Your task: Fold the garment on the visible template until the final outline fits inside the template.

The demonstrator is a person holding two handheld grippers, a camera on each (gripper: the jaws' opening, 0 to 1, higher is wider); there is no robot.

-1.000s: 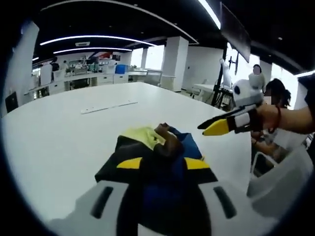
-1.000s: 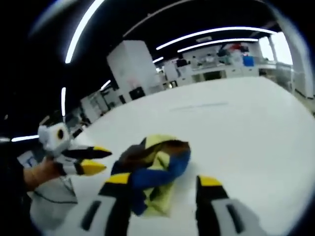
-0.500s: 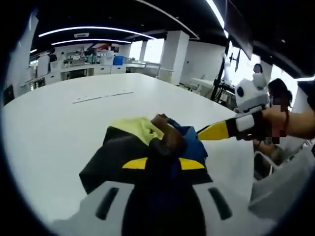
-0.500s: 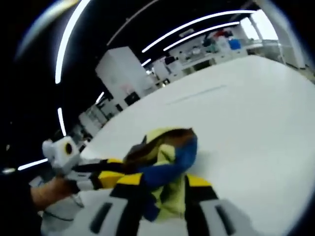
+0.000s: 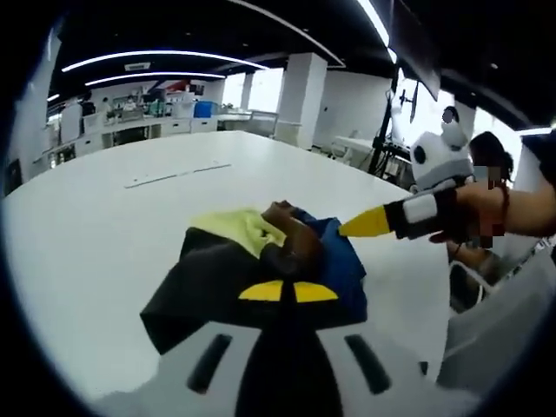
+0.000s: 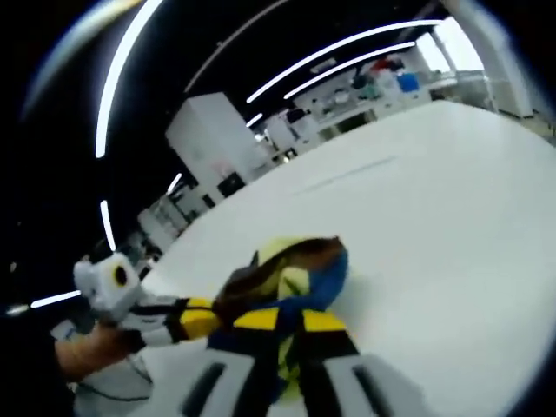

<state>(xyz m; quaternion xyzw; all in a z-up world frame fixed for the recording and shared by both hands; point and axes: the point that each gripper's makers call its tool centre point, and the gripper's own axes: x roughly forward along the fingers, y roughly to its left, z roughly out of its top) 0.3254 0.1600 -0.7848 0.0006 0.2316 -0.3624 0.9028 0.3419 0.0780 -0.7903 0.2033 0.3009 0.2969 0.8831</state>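
A bunched garment lies on a large table, with the left gripper closed on its near edge and the right gripper clamped on its opposite side.

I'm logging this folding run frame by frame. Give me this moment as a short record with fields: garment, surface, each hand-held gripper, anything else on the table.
garment: bunched cloth in black, yellow, blue and brown, not laid flat
surface: white table
left hand-held gripper: jaws shut on the garment's near edge
right hand-held gripper: jaws shut on the garment
template: none discernible
other: thin pale strip lying farther back on the table
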